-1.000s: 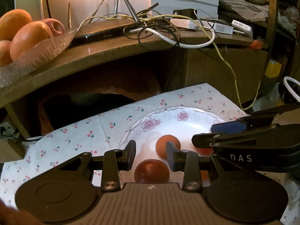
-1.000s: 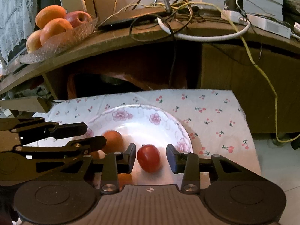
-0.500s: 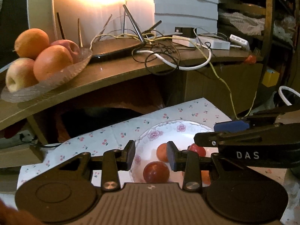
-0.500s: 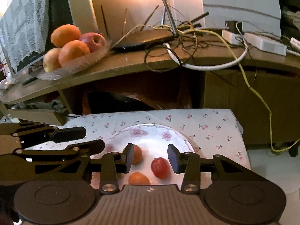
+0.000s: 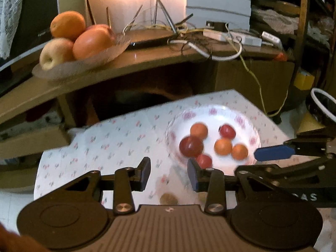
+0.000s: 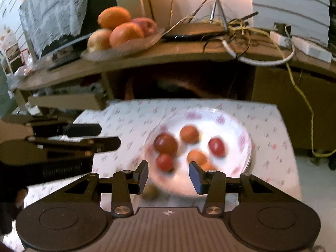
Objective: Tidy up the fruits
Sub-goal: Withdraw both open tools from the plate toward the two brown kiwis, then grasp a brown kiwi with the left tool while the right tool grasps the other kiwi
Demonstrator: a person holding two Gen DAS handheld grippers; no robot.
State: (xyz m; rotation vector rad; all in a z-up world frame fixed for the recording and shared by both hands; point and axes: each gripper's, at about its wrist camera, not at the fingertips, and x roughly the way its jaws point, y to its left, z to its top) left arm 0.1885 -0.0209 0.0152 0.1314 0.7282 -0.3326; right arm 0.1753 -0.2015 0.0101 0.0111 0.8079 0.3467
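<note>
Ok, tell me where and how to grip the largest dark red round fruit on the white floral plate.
Grip the largest dark red round fruit across its widest middle, coming from above and the near side. It lies at the left of the white floral plate, with a smaller red fruit close in front, so keep the fingers left and right.

Six fruits [image 5: 212, 145] on floral plate [image 5: 247, 121]

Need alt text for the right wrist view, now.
A flowered white plate holds six small red and orange fruits on a cherry-print cloth; the empty right tool, jaws opening, sits above its near rim. The left tool is at left.
</note>
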